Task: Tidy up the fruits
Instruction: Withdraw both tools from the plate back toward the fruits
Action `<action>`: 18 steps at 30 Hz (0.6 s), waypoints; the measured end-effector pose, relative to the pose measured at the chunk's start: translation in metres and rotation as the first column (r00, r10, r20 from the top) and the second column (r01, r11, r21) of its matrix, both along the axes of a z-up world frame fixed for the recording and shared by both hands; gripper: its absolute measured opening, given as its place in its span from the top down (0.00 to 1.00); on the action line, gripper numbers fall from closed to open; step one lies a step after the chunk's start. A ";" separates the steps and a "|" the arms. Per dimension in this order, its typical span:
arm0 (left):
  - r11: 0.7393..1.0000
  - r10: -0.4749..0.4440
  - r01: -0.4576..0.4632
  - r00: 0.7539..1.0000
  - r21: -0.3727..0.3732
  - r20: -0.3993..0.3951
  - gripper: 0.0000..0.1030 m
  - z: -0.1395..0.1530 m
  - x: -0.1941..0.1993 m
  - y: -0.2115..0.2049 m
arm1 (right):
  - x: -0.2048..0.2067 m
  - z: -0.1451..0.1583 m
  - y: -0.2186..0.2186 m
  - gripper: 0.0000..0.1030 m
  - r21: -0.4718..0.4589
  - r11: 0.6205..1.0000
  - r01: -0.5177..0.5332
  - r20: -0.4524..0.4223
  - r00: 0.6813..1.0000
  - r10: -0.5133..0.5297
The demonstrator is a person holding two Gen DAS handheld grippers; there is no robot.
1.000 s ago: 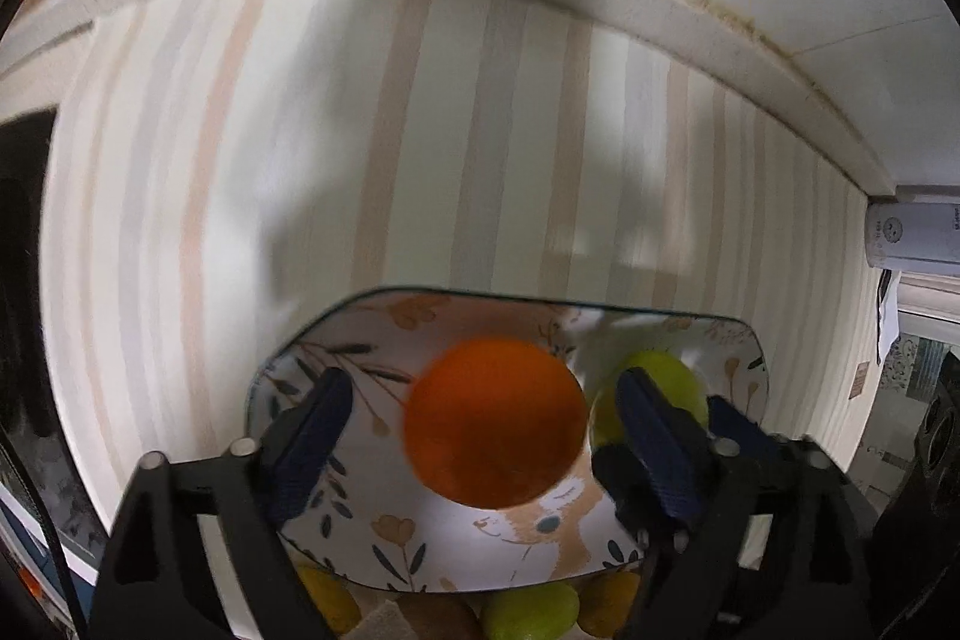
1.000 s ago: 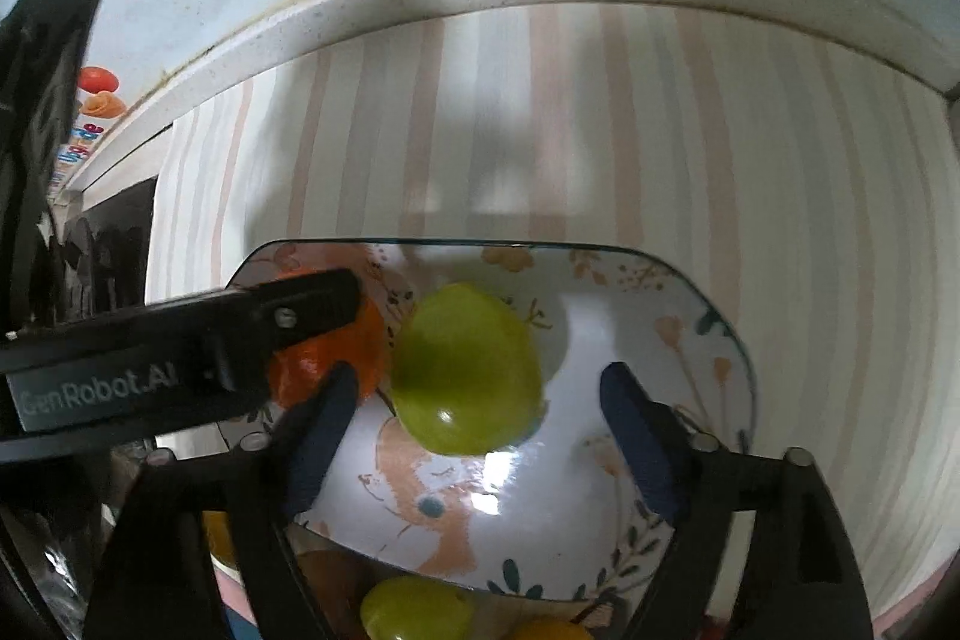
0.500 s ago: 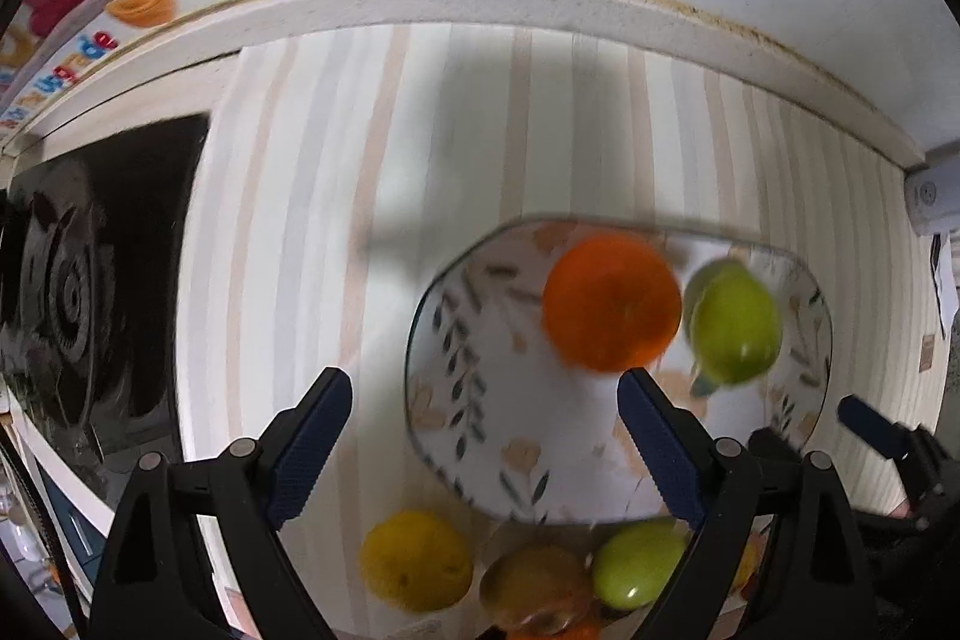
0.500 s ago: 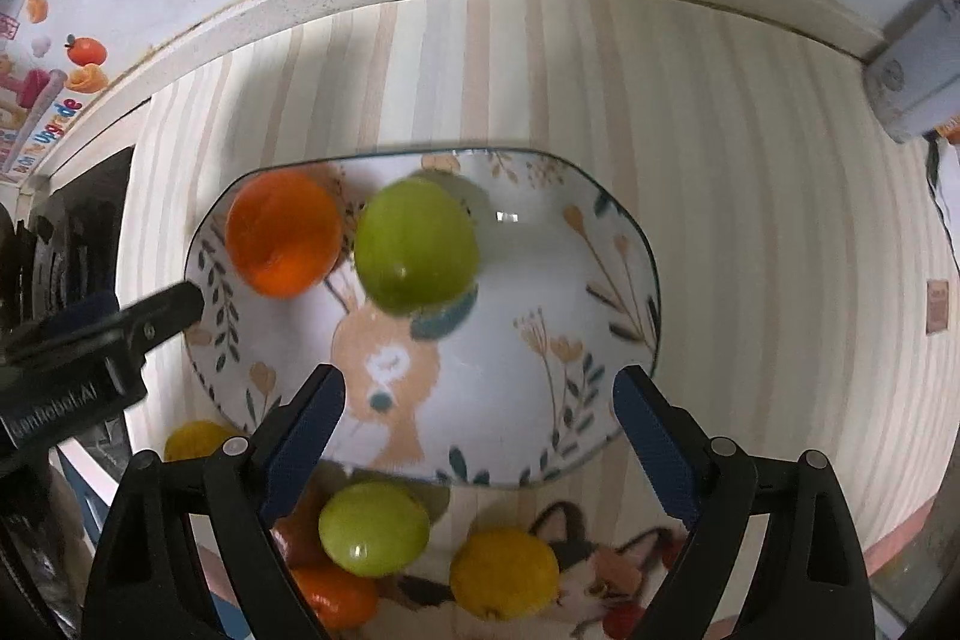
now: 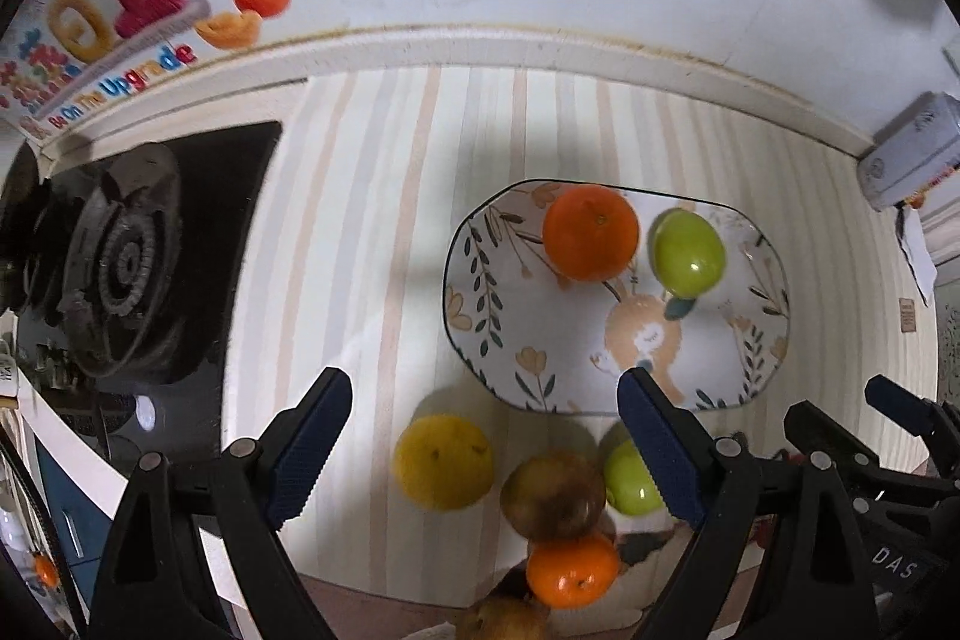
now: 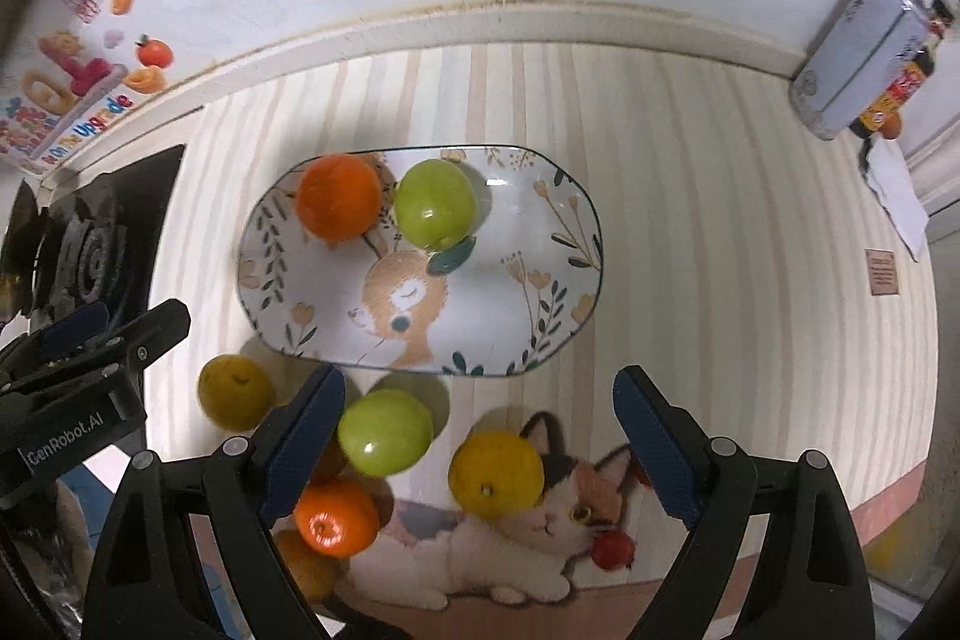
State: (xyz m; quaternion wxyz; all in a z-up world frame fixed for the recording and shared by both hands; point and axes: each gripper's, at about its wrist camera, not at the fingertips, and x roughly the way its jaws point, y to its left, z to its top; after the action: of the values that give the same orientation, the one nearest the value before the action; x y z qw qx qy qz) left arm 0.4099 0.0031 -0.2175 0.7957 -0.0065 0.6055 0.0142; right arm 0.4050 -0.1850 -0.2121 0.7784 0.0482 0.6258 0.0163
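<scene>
An oval floral plate (image 6: 540,244) (image 5: 498,292) on the striped counter holds an orange (image 6: 339,205) (image 5: 590,232) and a green apple (image 6: 435,212) (image 5: 689,252). In front of it lie loose fruits: a yellow fruit (image 5: 443,461) (image 6: 233,390), a brownish fruit (image 5: 553,495), a green apple (image 6: 385,432) (image 5: 630,479), an orange (image 6: 336,516) (image 5: 571,570) and a yellow fruit (image 6: 495,475). My left gripper (image 5: 485,448) and right gripper (image 6: 479,430) are both open and empty, held above the loose fruits.
A black gas hob (image 5: 120,256) lies to the left. A white wall with fruit stickers (image 5: 138,10) runs along the back. A grey box and bottle (image 6: 852,58) stand at the back right. A cat-print mat (image 6: 540,538) lies at the counter's front edge.
Both grippers have pulled back and up from the plate, leaving the orange and green apple on it. The loose fruits in front have come into view.
</scene>
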 end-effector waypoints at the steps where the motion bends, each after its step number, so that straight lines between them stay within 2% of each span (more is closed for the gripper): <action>1: 1.000 -0.006 0.006 1.000 0.001 0.016 0.12 0.007 -0.008 0.000 | -0.007 0.007 0.000 0.10 -0.003 1.000 -0.002 0.013 1.000 0.002; 13: 0.999 -0.041 0.045 0.988 -0.023 0.152 0.12 0.070 -0.076 0.004 | -0.074 0.077 0.002 0.10 0.018 1.000 0.002 0.145 0.989 -0.004; 18: 0.998 -0.044 0.050 0.981 -0.028 0.187 0.12 0.083 -0.097 0.007 | -0.098 0.084 0.004 0.10 0.057 0.998 0.003 0.150 0.989 -0.012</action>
State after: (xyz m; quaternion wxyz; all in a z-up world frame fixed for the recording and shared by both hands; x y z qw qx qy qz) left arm 0.3133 0.0101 -0.1342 0.8488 -0.0065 0.5284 -0.0149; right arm 0.3070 -0.1809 -0.1279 0.8218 0.0713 0.5642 0.0347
